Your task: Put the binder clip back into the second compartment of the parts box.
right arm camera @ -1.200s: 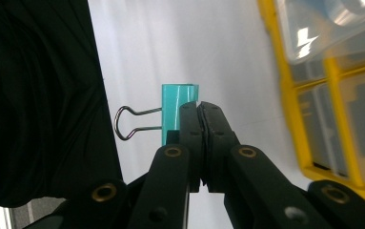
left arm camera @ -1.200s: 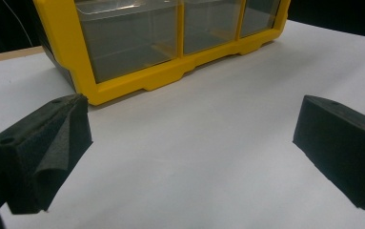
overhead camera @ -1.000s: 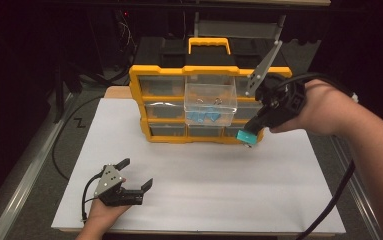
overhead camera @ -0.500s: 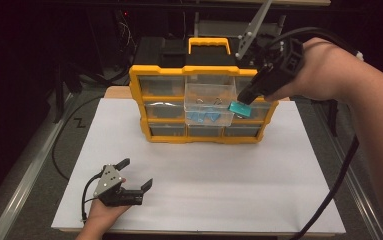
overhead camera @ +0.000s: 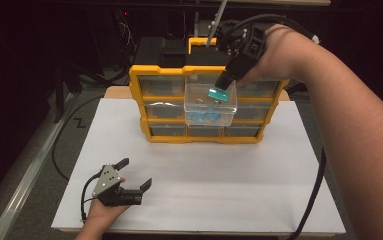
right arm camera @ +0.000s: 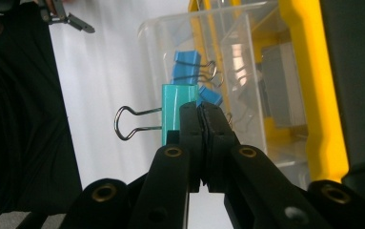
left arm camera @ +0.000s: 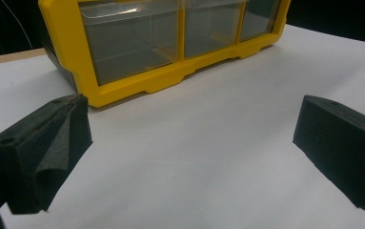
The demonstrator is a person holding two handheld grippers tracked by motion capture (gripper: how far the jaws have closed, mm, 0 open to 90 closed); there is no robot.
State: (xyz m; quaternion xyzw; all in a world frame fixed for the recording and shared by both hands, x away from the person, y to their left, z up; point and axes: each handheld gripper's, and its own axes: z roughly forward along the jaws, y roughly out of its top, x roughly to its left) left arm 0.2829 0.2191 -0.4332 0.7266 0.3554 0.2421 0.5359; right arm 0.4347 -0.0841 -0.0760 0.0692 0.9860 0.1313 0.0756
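Left claw is resting low on the white tabletop at the near left, with its jaws standing wide apart and nothing lying between them; in the left gripper view its pads are showing as blunt black foam wedges, matte and slightly pitted, with bare white surface between them. It is sitting well apart from the yellow organiser, which is standing upright at the far side of the tabletop. The organiser is showing a moulded yellow plastic frame with a carrying handle on top and rows of small clear plastic drawers. One clear drawer in the middle column is standing pulled forward out of the frame, and several blue binder clips with wire handles are lying on its floor.

Right claw is hanging over that open drawer, pointing down, with its jaws pressed together on a teal binder clip. In the right gripper view the black foam pads are pinching the right edge of the clip's glossy folded body, and one silver wire loop is sticking out to the left. The clip is hanging in the air just above the drawer's opening, apart from the blue ones below.

No brand, label or writing is proving legible on any item
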